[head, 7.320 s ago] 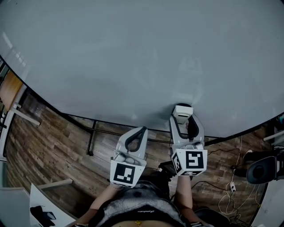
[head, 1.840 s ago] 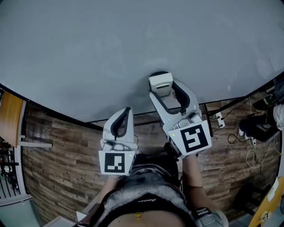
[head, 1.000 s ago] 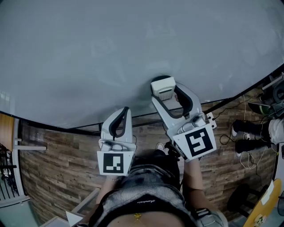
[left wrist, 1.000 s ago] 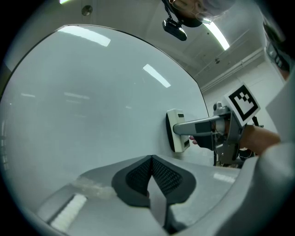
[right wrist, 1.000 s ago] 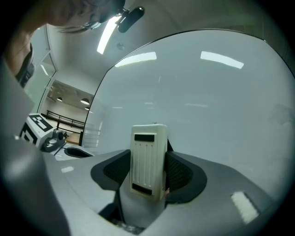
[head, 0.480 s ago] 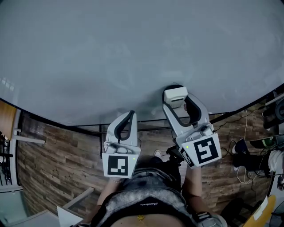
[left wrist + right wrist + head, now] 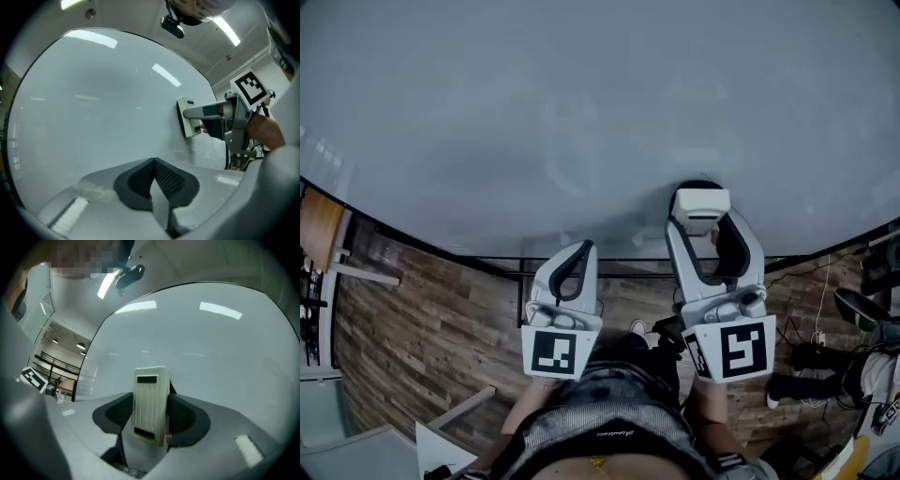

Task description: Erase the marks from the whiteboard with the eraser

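The whiteboard [image 7: 581, 103] fills the upper head view; no distinct marks show on it, only faint smudges. My right gripper [image 7: 701, 208] is shut on the white eraser [image 7: 700, 207], pressing it against the board near its lower edge. The eraser [image 7: 151, 405] stands upright between the jaws in the right gripper view. The left gripper view shows the eraser [image 7: 187, 117] flat on the whiteboard [image 7: 93, 117]. My left gripper [image 7: 577, 267] hangs lower left of it, shut and empty, just below the board's edge.
A wooden floor [image 7: 422, 319] lies below the board. The board's black stand bars [image 7: 520, 281] run under its lower edge. Cables and dark objects [image 7: 862, 319] lie on the floor at the right. White furniture edges [image 7: 356, 441] show at the lower left.
My right gripper has slid the eraser to the right along the board's lower part over the last second. The left gripper stays low and shut, drifting slightly right.
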`<move>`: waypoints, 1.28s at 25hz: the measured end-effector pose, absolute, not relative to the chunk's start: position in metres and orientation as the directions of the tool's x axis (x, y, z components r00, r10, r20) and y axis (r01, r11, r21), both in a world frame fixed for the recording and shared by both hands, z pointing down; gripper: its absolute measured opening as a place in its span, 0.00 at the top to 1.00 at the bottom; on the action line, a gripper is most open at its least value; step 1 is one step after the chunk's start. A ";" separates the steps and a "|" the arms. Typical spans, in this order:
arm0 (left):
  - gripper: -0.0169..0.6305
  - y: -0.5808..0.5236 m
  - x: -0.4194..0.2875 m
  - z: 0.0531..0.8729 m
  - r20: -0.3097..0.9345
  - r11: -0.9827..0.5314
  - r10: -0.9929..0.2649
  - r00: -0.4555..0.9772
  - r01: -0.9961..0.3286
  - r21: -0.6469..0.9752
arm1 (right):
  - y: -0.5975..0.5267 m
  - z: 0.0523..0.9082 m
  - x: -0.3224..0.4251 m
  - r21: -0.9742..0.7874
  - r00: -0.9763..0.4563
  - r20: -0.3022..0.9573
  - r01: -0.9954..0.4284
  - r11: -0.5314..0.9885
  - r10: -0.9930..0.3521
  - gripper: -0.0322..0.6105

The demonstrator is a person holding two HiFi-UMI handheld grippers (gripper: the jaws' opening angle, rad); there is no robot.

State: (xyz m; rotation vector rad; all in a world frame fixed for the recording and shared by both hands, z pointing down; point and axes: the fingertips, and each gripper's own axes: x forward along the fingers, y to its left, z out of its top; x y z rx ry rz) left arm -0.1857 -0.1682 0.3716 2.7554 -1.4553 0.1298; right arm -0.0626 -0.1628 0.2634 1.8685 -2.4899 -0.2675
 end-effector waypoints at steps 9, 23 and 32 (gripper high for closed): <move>0.97 -0.183 -0.241 0.388 0.109 -0.549 -0.832 0.544 -0.836 -0.010 | -0.169 0.325 -0.091 0.059 -0.253 -0.026 -0.966 0.251 -0.967 0.57; 0.97 -0.182 -0.241 0.386 0.127 -0.582 -0.808 0.575 -0.813 -0.015 | -0.172 0.335 -0.104 0.004 -0.256 0.003 -0.967 0.256 -0.967 0.57; 0.97 -0.196 -0.268 0.406 0.130 -0.571 -0.814 0.566 -0.821 -0.006 | -0.195 0.351 -0.140 0.032 -0.255 0.016 -0.966 0.256 -0.967 0.57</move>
